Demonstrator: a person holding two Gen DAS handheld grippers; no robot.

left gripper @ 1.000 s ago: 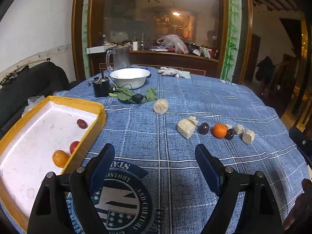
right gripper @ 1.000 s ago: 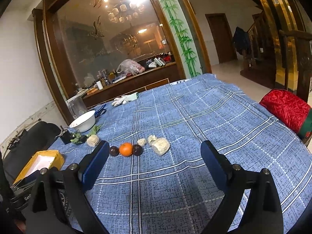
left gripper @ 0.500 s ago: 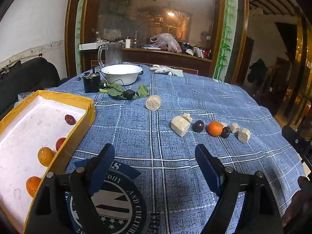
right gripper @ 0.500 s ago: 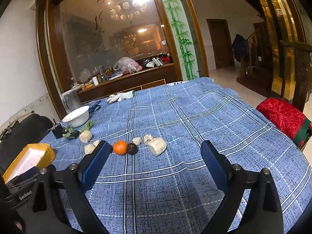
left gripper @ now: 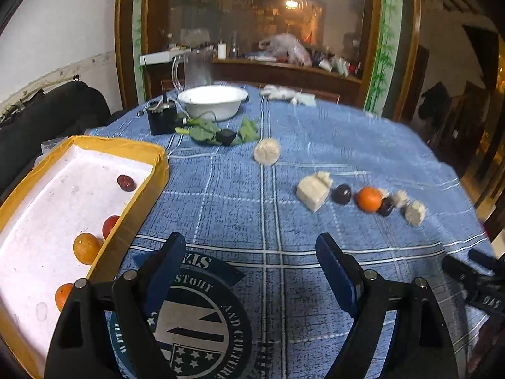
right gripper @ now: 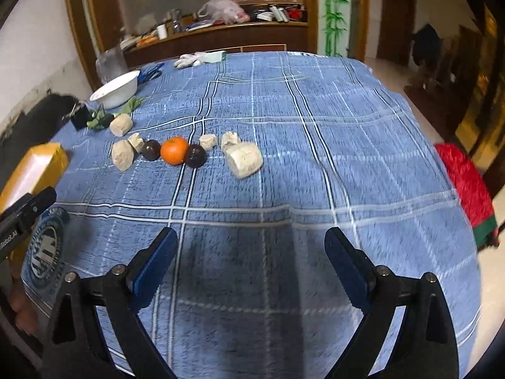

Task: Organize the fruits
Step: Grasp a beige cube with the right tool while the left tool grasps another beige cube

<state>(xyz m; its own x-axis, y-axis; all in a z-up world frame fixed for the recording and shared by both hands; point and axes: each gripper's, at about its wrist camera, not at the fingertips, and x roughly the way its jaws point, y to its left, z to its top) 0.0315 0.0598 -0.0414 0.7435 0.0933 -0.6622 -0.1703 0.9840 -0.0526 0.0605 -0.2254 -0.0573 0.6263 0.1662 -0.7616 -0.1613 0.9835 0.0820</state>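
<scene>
Since a second ago we have carried the right gripper (right gripper: 249,262) lower and nearer the row of fruit, which now looms larger in its view; the left gripper (left gripper: 249,265) has barely shifted. Both pairs of tongs are spread wide and hold nothing, each poised above the blue checked cloth (right gripper: 315,126).

Our worry is the crowding — the orange (right gripper: 174,154) sits between two dark plums (right gripper: 151,150), touching or nearly so, with pale crumbly chunks (right gripper: 244,159) just beside them. A careless closing could nudge a plum rolling, or pinch a chunk instead.

That orange looks smooth, round and bright, lying mid-table, well apart from the yellow tray (left gripper: 148,154) at the near left — where four fruits already lie.
</scene>
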